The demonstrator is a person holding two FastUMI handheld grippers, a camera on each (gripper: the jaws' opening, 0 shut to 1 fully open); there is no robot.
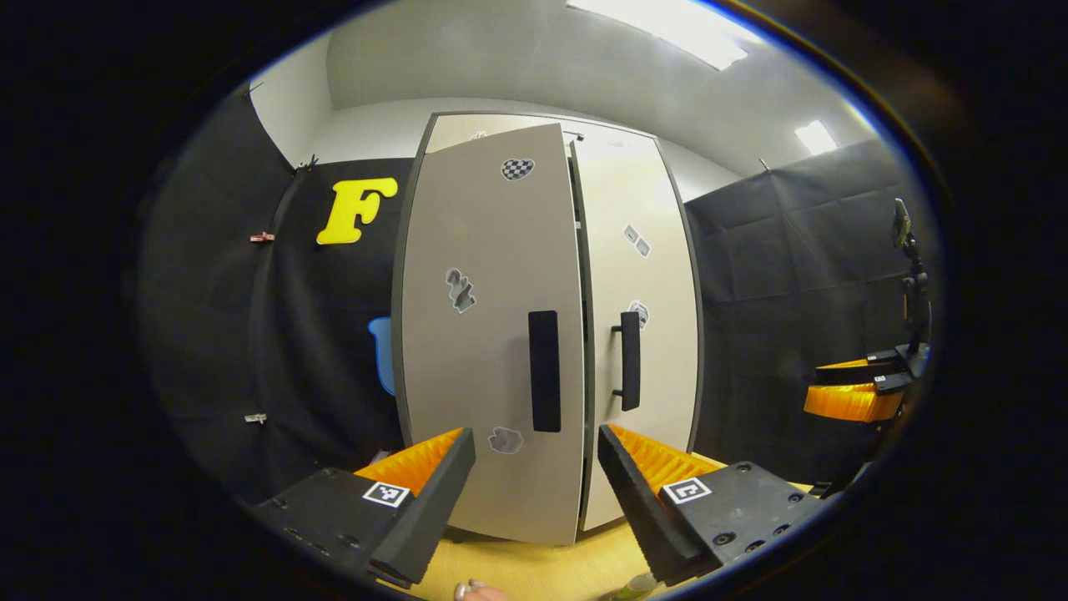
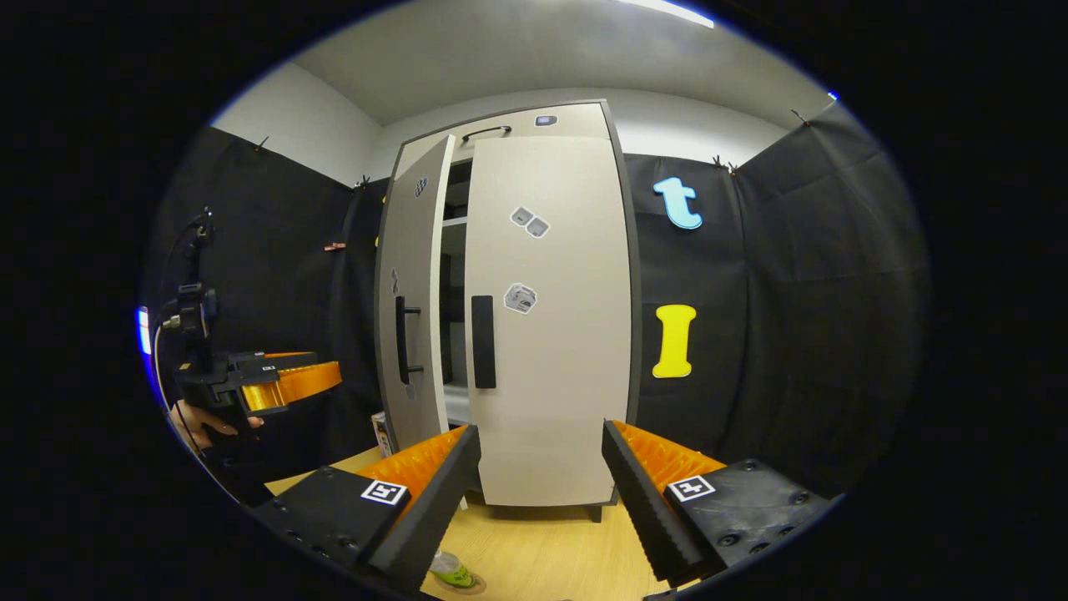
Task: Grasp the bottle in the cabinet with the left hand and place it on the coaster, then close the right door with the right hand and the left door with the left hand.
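Observation:
The tall grey cabinet (image 1: 492, 334) stands on the wooden table. Its right door (image 2: 551, 334) lies flush, while the left door (image 1: 484, 351) hangs slightly ajar, with shelves showing in the gap (image 2: 455, 275). My left gripper (image 1: 534, 434) is open in front of the left door's black handle (image 1: 544, 371), not touching it. My right gripper (image 2: 541, 430) is open too, held off from the right door. The bottle (image 2: 449, 570) stands on the round coaster (image 2: 467, 582) on the table, just below the right gripper. The left gripper (image 2: 284, 380) is also visible far left, held by a hand (image 2: 204, 426).
Black cloth walls close in the booth on both sides of the cabinet. The wooden tabletop (image 2: 542, 551) stretches before the cabinet. A small box (image 2: 380, 434) sits by the cabinet's left foot. The right gripper (image 1: 851, 392) shows at the far right of the left gripper view.

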